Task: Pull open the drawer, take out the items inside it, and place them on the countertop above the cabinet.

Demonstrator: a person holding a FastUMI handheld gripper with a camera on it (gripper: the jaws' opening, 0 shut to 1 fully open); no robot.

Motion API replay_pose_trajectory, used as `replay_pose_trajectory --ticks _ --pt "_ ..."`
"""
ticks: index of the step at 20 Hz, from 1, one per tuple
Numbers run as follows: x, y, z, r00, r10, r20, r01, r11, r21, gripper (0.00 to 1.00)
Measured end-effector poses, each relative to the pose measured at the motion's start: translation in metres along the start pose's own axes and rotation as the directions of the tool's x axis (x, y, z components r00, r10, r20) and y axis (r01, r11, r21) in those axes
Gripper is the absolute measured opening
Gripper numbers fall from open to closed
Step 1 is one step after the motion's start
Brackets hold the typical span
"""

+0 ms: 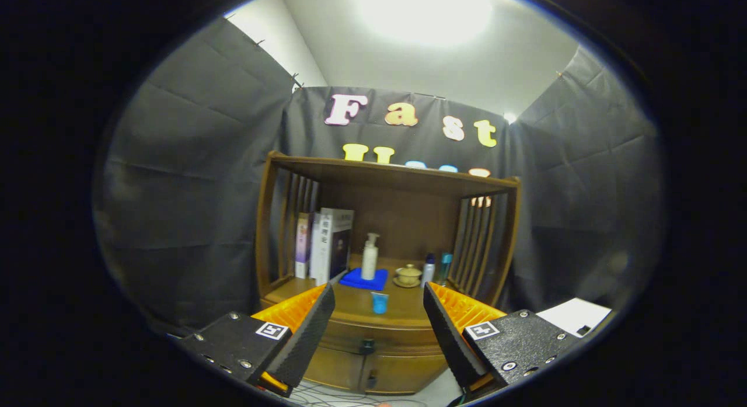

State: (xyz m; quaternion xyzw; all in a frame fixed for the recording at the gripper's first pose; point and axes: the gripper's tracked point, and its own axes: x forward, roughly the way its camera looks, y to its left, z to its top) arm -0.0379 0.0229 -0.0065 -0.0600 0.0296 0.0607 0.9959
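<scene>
your gripper (379, 305) is released, fingers spread wide, nothing between them, aimed straight at the cabinet (382, 278) and well short of it. largest first: wooden cabinet stands against the booth's cloth wall, top shelf (391, 174) above, slatted sides, worktop (402, 308) below that. drawer (373, 341) sits under the worktop, shut, small dark knob (367, 344) at its middle, framed between your fingers. below it two cabinet doors (373, 373), closed. whatever's inside the drawer, can't tell. on the worktop, left: upright books (327, 246) leaning against the side slats. centre back: blue cloth (365, 279) with a white pump bottle (369, 256) standing on it. just right of that a lidded tan cup on a saucer (408, 275), then two small bottles (436, 269) near the right slats, one looks white with a dark cap, the other teal, hard to be sure at this size. small blue cup (380, 302) stands alone near the front edge of the worktop, just beyond your fingers, above the knob.
</scene>
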Motion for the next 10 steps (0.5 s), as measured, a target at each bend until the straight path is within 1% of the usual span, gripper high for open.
replay_pose_trajectory --ticks 2,3,5,8,10 --pt "0.003 0.013 -0.01 0.999 0.038 -0.031 -0.038 0.999 -0.003 0.94" --pt "0.004 0.014 -0.011 0.999 0.033 -0.034 -0.034 0.999 -0.019 0.95" --pt "0.008 0.011 -0.015 0.999 0.012 -0.038 -0.014 0.999 -0.052 0.94" --pt "0.007 0.008 -0.011 1.0 -0.013 -0.022 0.012 0.999 -0.047 0.94" --pt "0.004 -0.007 -0.004 0.998 -0.067 0.009 0.068 0.996 -0.062 0.94"
